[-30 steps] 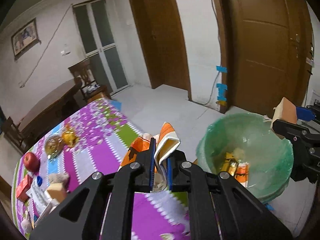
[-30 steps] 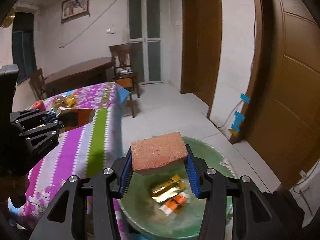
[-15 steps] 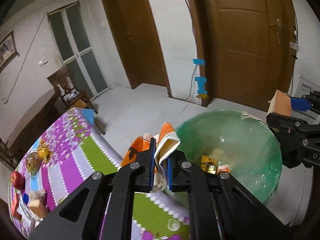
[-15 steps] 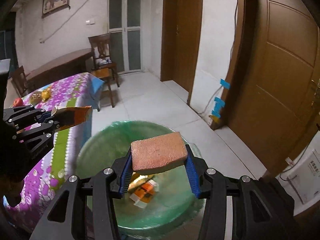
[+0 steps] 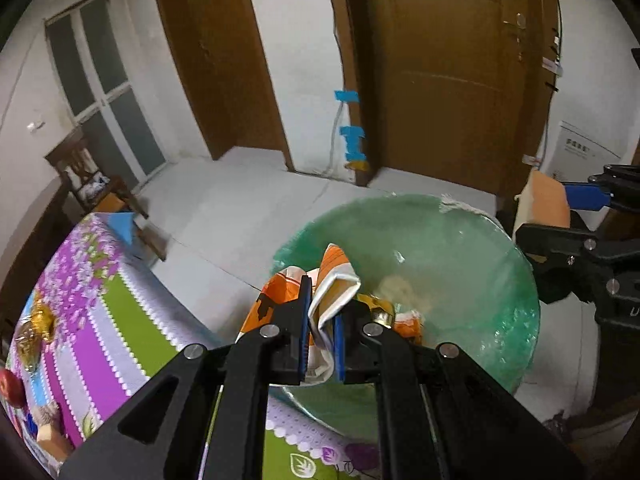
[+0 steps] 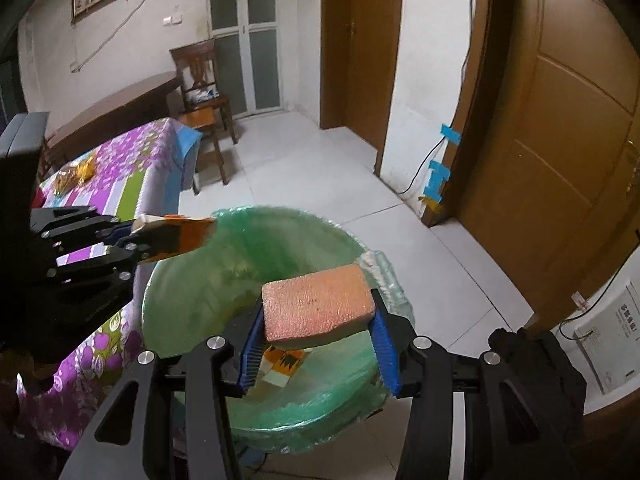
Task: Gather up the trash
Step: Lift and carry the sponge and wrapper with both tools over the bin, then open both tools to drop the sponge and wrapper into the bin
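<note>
My left gripper (image 5: 320,332) is shut on an orange and white crumpled wrapper (image 5: 332,280) and holds it over the near rim of a round bin lined with a green bag (image 5: 500,256). The bin holds gold and orange wrappers (image 5: 400,312). My right gripper (image 6: 316,348) is shut on an orange sponge block (image 6: 316,308) and holds it above the bin (image 6: 192,300). The left gripper with its wrapper (image 6: 176,236) shows at the left of the right wrist view. The right gripper with the sponge (image 5: 544,204) shows at the right of the left wrist view.
A table with a purple, green and white flowered cloth (image 5: 92,300) stands left of the bin, with an apple (image 5: 10,388) and gold-wrapped items (image 5: 40,320) on it. A wooden chair (image 6: 204,92) stands behind. Brown doors (image 5: 452,72) and white tiled floor (image 6: 304,168) lie beyond.
Both grippers have moved toward and over the bin with their loads held. The left wrapper now hangs over the bin's rim; the sponge sits lower above the bin.
</note>
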A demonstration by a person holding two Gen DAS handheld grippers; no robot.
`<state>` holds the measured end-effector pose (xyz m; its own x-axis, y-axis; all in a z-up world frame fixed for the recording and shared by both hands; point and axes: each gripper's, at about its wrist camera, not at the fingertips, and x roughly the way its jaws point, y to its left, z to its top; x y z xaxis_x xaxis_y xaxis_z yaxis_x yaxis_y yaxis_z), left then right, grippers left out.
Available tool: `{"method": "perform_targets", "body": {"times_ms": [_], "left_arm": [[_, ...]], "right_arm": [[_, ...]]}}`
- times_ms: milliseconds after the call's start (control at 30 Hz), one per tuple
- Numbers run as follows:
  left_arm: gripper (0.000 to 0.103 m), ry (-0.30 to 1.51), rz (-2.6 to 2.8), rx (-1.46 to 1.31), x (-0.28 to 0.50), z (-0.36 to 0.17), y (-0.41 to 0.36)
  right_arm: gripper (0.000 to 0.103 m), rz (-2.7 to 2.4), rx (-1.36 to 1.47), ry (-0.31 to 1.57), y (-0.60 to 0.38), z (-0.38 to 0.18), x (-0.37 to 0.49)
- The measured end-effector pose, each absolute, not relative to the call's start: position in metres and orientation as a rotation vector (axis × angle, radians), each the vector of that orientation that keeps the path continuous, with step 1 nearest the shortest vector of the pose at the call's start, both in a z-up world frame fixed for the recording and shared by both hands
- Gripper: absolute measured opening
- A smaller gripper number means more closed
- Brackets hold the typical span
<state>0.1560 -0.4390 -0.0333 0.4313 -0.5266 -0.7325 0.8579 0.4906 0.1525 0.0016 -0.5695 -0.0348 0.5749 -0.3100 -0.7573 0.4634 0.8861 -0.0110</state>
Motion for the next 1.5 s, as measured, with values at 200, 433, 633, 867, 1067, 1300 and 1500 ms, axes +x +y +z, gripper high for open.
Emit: {"method": "perform_targets", "body": {"times_ms": [200,433,633,867,1067,1300,1500], "left_arm": [[0.008,0.706,-0.942,0.582,0.16,-0.043,-0.442],[0.008,0.727,-0.956,0.602,0.16,-0.045,-0.446],[0.008,0.752,-0.982,0.622,0.161,-0.046,-0.449],[0.008,0.806,-1.038,0.587,0.171,-0.045,-0.451],[0.028,0.818,-1.053,0.586,0.171,-0.048,-0.45],[0.04,0.82,-1.026,0.544,0.175,-0.046,-0.441],[0.04,0.793,-1.016,0.561,0.166,-0.045,-0.437]], "right_arm": [[0.049,-0.422,0.194,0.889,-0.565,-0.042,0.008],[0.049,-0.382,0.213,0.935,-0.566,-0.051,0.016],[0.049,-0.358,0.212,0.984,-0.568,-0.055,0.024],[0.049,-0.356,0.222,1.014,-0.576,-0.06,0.03],[0.07,-0.376,0.186,0.995,-0.577,-0.063,0.033],[0.07,-0.393,0.203,0.99,-0.582,-0.063,0.025],[0.07,-0.399,0.206,0.984,-0.579,-0.062,0.02]]}}
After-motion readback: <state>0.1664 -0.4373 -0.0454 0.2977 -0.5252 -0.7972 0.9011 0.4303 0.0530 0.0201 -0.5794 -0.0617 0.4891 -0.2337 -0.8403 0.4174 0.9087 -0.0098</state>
